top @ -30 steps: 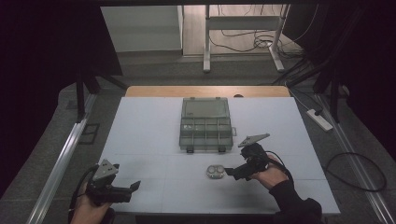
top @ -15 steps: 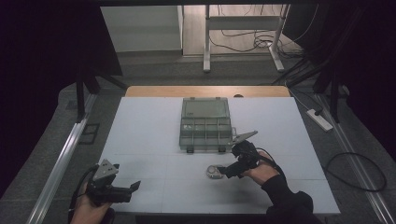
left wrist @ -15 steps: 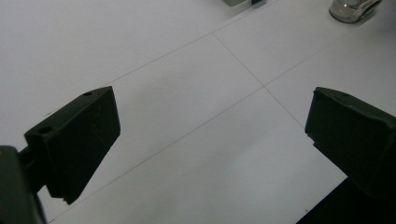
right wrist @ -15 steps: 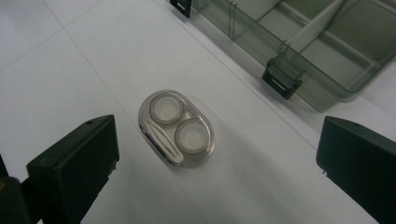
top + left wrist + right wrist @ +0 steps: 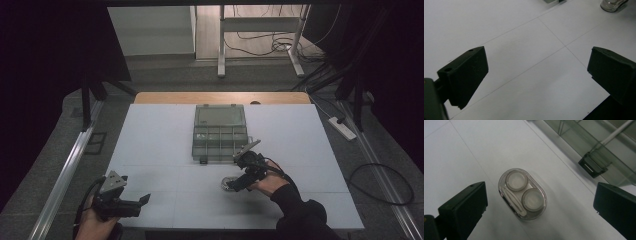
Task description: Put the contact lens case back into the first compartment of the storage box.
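Oval case [image 5: 522,194] of clear glossy plastic holds two round cups.

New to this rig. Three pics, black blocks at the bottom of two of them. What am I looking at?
A person holds hand-held tongs, one per hand. The high view looks down on the white table: left tongs near the front edge, right tongs over a small clear case. Behind it sits a clear organizer box. The other two pictures come from cameras riding on the tongs; the black blocks are their jaws. Both are open and hold nothing. The right gripper view shows the case between its jaws, with two round cups inside.
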Action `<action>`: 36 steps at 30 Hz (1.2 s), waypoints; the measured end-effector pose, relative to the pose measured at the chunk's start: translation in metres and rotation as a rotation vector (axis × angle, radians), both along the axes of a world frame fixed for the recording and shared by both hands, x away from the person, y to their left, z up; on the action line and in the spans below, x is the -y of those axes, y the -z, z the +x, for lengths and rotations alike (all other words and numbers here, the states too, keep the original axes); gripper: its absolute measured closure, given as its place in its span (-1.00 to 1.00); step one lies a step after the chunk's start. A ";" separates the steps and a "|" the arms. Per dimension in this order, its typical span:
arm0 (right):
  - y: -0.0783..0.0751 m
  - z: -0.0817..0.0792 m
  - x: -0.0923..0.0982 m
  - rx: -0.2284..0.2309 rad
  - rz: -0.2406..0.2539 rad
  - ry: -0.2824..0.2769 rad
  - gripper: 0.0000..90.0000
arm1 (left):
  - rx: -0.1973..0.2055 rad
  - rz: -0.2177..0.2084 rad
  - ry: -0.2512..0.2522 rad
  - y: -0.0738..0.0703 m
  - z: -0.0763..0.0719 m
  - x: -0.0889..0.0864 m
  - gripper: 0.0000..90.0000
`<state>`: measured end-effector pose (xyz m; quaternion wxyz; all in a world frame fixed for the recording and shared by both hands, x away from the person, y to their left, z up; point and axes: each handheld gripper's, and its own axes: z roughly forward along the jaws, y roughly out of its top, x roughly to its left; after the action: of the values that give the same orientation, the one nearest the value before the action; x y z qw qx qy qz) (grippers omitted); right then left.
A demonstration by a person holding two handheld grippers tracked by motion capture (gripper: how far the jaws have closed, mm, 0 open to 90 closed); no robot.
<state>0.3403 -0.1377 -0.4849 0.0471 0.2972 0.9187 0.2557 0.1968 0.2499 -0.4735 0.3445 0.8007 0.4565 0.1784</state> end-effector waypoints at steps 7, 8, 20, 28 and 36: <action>0.009 0.000 -0.009 0.002 -0.044 -0.034 -1.00 | 0.000 0.004 -0.001 0.000 0.000 0.000 -0.93; 0.011 0.000 -0.010 -0.001 -0.051 -0.044 -1.00 | 0.000 0.005 0.000 0.000 0.000 0.000 -0.93; 0.027 -0.001 -0.021 -0.042 -0.115 -0.118 -1.00 | -0.002 0.007 -0.002 0.000 0.000 0.000 -0.93; 0.030 0.000 -0.019 0.008 -0.166 -0.182 -0.81 | -0.003 0.009 -0.003 0.000 0.000 0.000 -0.92; 0.024 -0.002 -0.018 0.034 -0.141 -0.286 -0.27 | -0.003 0.012 -0.003 0.000 0.000 0.001 -0.92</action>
<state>0.3386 -0.1202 -0.5091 0.0464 0.1551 0.9664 0.1997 0.1966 0.2491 -0.4738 0.3386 0.8023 0.4573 0.1805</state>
